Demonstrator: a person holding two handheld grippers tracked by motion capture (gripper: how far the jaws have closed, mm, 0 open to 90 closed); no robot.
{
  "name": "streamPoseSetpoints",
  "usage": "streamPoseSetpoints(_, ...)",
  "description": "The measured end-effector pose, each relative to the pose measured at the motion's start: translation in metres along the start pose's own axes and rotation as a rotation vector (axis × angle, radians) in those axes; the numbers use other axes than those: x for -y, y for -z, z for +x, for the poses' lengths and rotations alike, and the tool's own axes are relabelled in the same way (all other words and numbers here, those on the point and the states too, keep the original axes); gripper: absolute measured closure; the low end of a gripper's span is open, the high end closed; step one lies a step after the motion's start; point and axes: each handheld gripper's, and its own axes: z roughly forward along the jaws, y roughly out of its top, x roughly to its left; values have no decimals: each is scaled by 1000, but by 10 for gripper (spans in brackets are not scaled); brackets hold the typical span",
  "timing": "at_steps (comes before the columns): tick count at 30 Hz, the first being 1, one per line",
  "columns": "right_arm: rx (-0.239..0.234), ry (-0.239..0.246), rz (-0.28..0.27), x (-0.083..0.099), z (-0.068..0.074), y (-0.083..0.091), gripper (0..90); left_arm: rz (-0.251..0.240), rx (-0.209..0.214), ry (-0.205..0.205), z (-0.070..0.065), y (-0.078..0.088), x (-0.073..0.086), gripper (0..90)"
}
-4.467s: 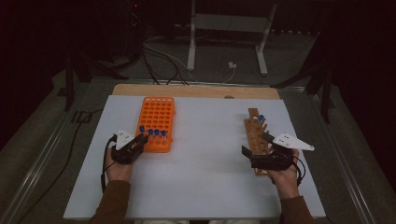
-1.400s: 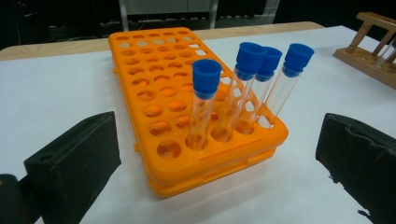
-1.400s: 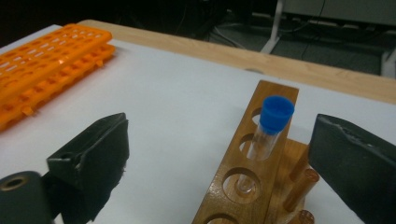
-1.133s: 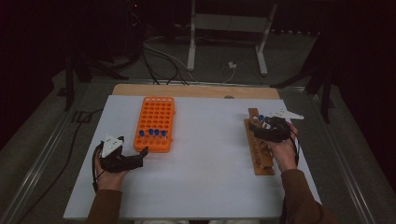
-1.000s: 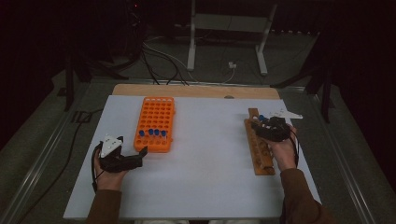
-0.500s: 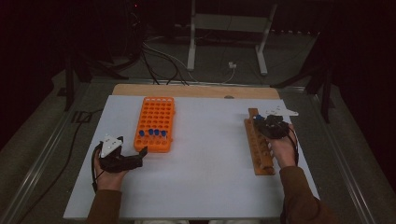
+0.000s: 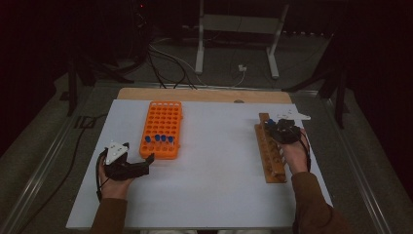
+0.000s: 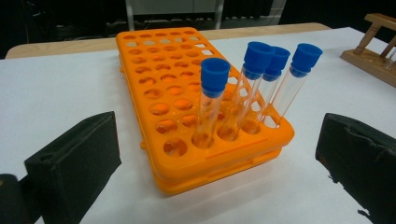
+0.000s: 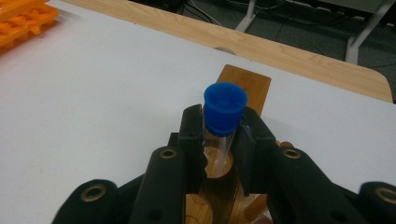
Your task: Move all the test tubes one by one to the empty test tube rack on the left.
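At the far end of the wooden rack (image 7: 270, 153), a blue-capped tube (image 9: 224, 116) is pinched just below its cap by the right gripper (image 9: 223, 140), whose jaws have just closed on it, its lower end seated in a rack hole. Well apart from that rack, beside the orange rack (image 7: 161, 129), the left gripper (image 7: 141, 163) is held with jaws spread wide.
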Motion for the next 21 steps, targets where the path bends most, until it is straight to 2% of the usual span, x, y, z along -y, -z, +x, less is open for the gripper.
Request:
streamPoseSetpoints(9,0,-3,-18,-1,1,4,772,-2,-1,5,0,0,0,7)
streamPoseSetpoints(21,-14,-11,-86,-11,-3,27,772,3,1,3,0,-1,1,7)
